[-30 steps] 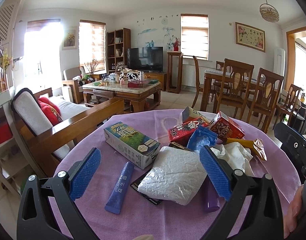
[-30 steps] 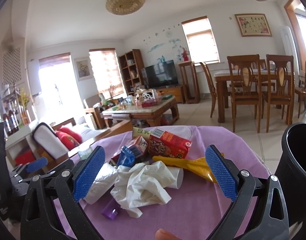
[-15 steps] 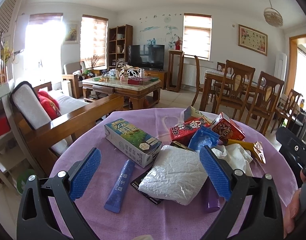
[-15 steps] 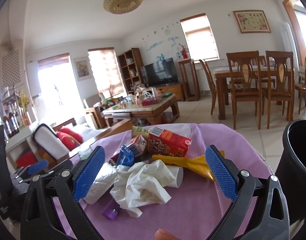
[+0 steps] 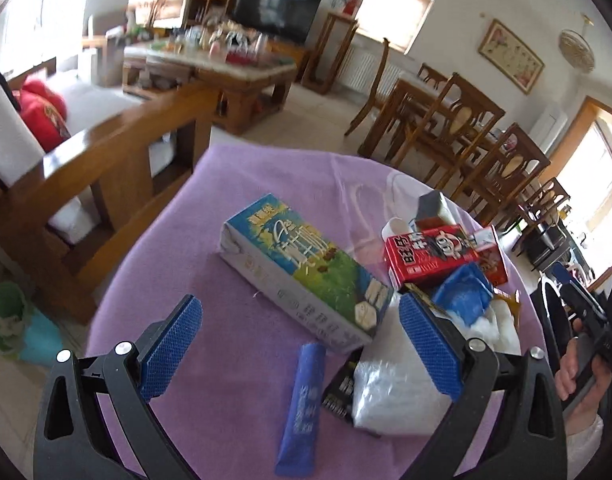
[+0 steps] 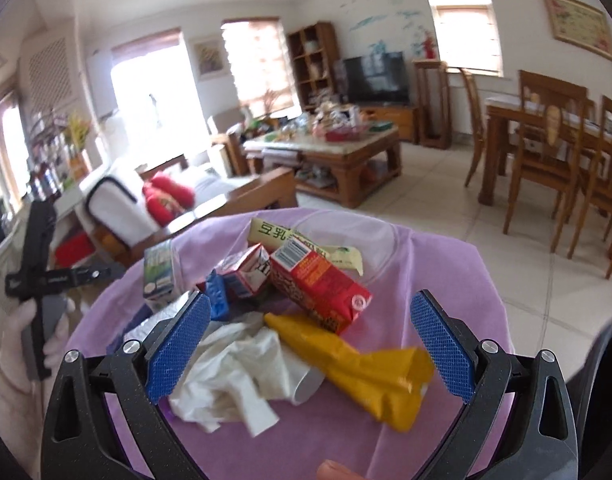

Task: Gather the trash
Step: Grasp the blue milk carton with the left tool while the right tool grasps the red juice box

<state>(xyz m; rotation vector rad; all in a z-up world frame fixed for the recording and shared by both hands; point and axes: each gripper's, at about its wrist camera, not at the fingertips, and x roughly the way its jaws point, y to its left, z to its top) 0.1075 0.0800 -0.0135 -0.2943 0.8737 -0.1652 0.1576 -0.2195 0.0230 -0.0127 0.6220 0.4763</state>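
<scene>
A: Left wrist view?
B: The left gripper (image 5: 300, 322) is spread and empty over the blue-green carton (image 5: 302, 268) on the purple tablecloth (image 5: 234, 208); nothing is collected yet, so it should descend and close.

A: Right wrist view?
B: The right gripper (image 6: 310, 342) gapes above the crumpled tissue (image 6: 234, 372) and yellow wrapper (image 6: 362, 364) (the bin's inside isn't visible).

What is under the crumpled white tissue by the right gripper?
A grey cup lying on its side pokes out from under the white tissue, beside the yellow wrapper. Something purple shows at its left edge; the rest is covered.
</scene>
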